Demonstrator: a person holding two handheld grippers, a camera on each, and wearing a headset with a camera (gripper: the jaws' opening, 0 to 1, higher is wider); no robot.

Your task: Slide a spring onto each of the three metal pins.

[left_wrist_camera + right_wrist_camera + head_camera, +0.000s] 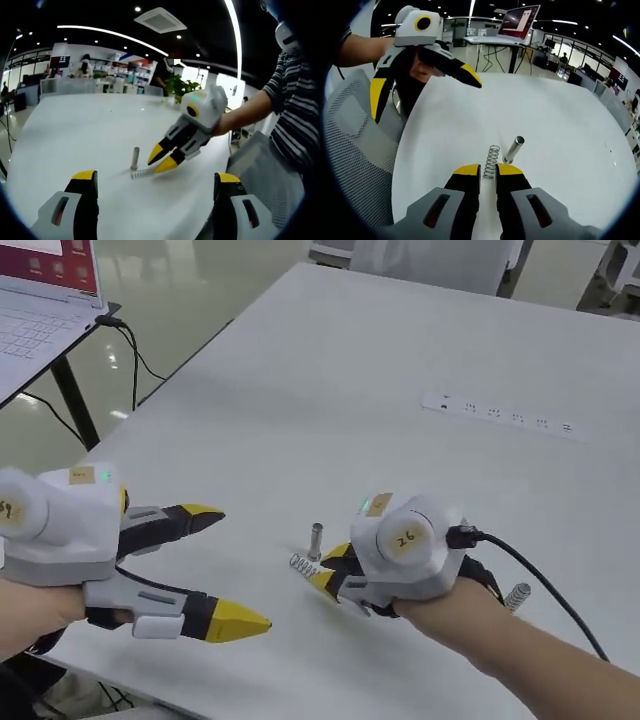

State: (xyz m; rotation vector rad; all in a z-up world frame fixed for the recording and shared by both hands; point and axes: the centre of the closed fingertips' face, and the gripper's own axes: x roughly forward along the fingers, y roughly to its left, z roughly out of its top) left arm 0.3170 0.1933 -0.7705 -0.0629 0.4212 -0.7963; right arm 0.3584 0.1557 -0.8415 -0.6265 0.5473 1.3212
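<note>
The right claw [488, 171] sits low on the white counter [350, 390], its yellow tips pressed almost together on the near end of a spring [491, 157]. It seems to pinch the last coils while the rest lies flat on the counter, pointing toward 12 o'clock in the right gripper view. A short metal pin [513, 149] stands upright just beside the spring, at its 1 o'clock, apart from it. In the head view the pin is at 11 o'clock from the right claw.

The left claw [225, 568] hovers at 9 o'clock of the pin, well apart, spread wide and holding nothing.

What looks like a second spring [517, 596] lies at 3 o'clock of the right wrist; whether a pin is inside it cannot be told. A power strip [500, 415] lies far off at 1 o'clock.

The step in hand is probably lifting this spring to thread it over the pin.

The spring will likely be very light and soft along its length. Held only by the end, its free part may droop or wag. Squeezed hard, the wire coils could flatten or shoot out of the smooth tips. A gentle hold across the coils, nearer the middle, would keep the open end steadier.

The pin is stiff but slender and free-standing, so a sideways nudge may topple it. The spread left claw could steady it low on the shaft.
</note>
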